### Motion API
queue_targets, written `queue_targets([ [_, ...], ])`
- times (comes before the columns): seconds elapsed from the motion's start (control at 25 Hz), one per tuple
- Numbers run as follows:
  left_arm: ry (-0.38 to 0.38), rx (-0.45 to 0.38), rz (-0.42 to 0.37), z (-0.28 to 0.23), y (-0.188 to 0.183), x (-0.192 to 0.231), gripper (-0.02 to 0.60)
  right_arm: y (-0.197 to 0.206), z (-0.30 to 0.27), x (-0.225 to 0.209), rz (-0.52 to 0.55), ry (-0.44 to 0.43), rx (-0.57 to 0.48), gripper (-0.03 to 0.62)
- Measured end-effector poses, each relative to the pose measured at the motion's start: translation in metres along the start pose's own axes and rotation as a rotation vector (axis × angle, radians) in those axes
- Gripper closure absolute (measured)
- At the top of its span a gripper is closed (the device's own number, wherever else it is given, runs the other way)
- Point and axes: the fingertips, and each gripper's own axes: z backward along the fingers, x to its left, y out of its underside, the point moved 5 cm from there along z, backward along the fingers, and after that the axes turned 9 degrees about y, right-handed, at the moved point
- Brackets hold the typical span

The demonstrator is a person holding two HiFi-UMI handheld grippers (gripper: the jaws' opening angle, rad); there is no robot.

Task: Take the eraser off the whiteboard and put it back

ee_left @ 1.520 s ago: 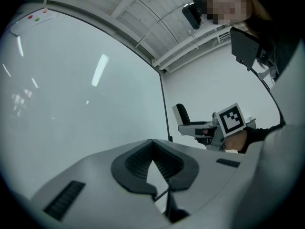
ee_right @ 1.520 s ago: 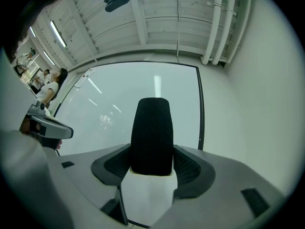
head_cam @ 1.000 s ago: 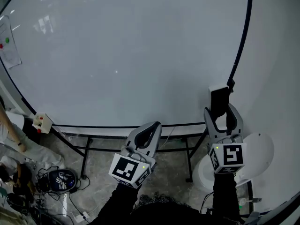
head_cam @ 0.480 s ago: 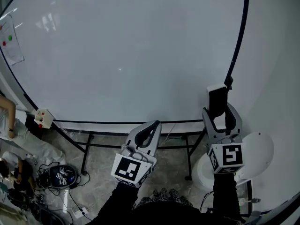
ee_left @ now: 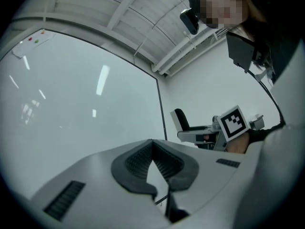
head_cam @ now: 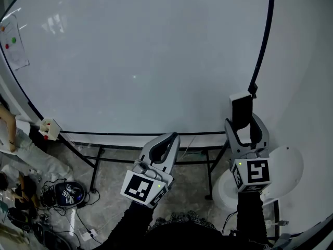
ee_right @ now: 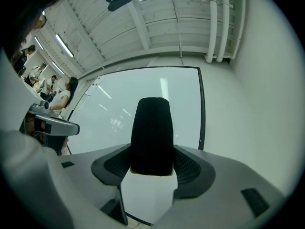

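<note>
jaws of the right gripper (head_cam: 244, 129) clamp the eraser (ee_right: 151, 137), its long axis pointing at the whiteboard (head_cam: 135, 61) ahead. left gripper (head_cam: 167, 140) is closed, empty.

The right tool (ee_right: 152, 168) clamps the upright eraser (ee_right: 151, 128), black felt showing, before the whiteboard (ee_right: 109, 123).

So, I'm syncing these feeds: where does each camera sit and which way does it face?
Head view: on the person's head, facing down at the large white whiteboard; left gripper, right gripper, dark sleeves show.
Left gripper view: on that gripper, along its shut, empty jaws towards the board; a sleeve shows.
Right gripper view: on that gripper, along jaws clamped on the black-and-white block eraser.
Shared: all show whiteboard and eraser.
</note>
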Motion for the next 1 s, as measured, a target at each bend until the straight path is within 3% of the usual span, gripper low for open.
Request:
queue_targets([
  [0.56,-0.059,0.028,0.025,0.010,0.001,-0.006,0.575,-0.003,0.009,0.000,-0.017,-0.019,-0.017,0.319],
  [1.0,-0.154,0.072,0.023,0.047,0.001,-0.031,0.575,0.002,0.018,0.026,-0.085,-0.169,-0.017,0.319],
])
